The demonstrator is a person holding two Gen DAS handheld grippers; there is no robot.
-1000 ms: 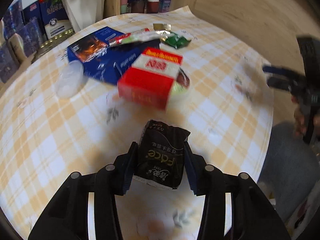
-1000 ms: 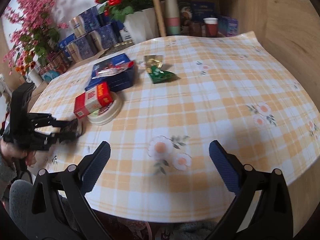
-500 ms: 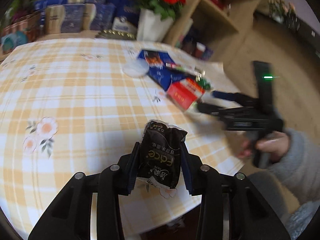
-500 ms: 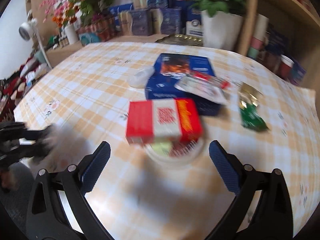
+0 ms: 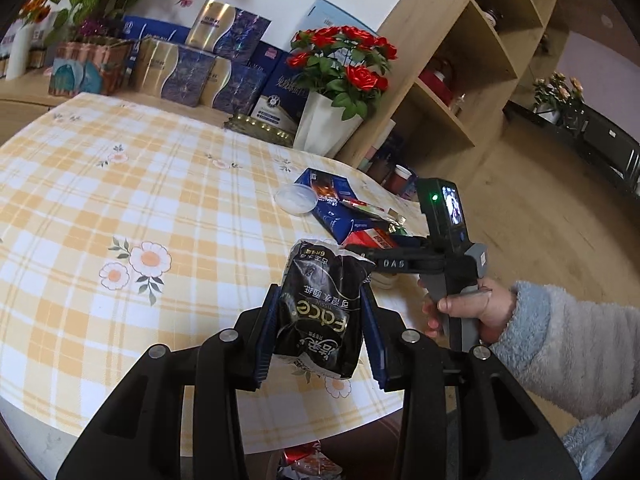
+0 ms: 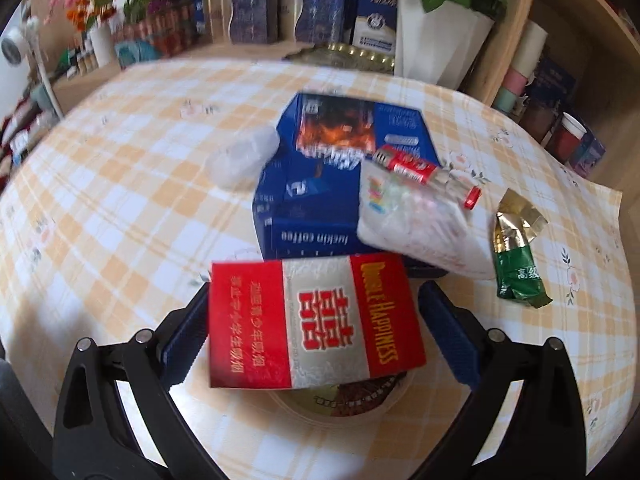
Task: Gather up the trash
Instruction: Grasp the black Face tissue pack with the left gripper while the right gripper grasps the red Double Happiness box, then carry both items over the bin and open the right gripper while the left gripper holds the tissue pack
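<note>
My left gripper [image 5: 320, 312] is shut on a black tissue packet [image 5: 320, 304], held upright above the near edge of the table [image 5: 120, 208]. A red cigarette box [image 6: 316, 320] rests on a round lid [image 6: 344, 400]. My right gripper [image 6: 318, 332] stands open with a finger on each side of that box, pads not pressing. In the left wrist view a hand [image 5: 468, 308] holds the right gripper [image 5: 376, 250] at the box [image 5: 370, 237]. Beyond lie a blue coffee box [image 6: 320, 184], a clear wrapper [image 6: 416, 216], a green and gold packet [image 6: 516, 256] and a clear plastic lid [image 6: 244, 158].
A white vase of red roses [image 5: 326, 128] and stacked blue gift boxes [image 5: 200, 76] stand along the table's far side. Wooden shelves [image 5: 460, 80] with paper cups rise on the right. Red wrappers [image 5: 308, 460] show below the table's near edge.
The left gripper has pulled away from the pile with the black packet and rolled. The right gripper has swung across the table to the red box and now straddles it.
</note>
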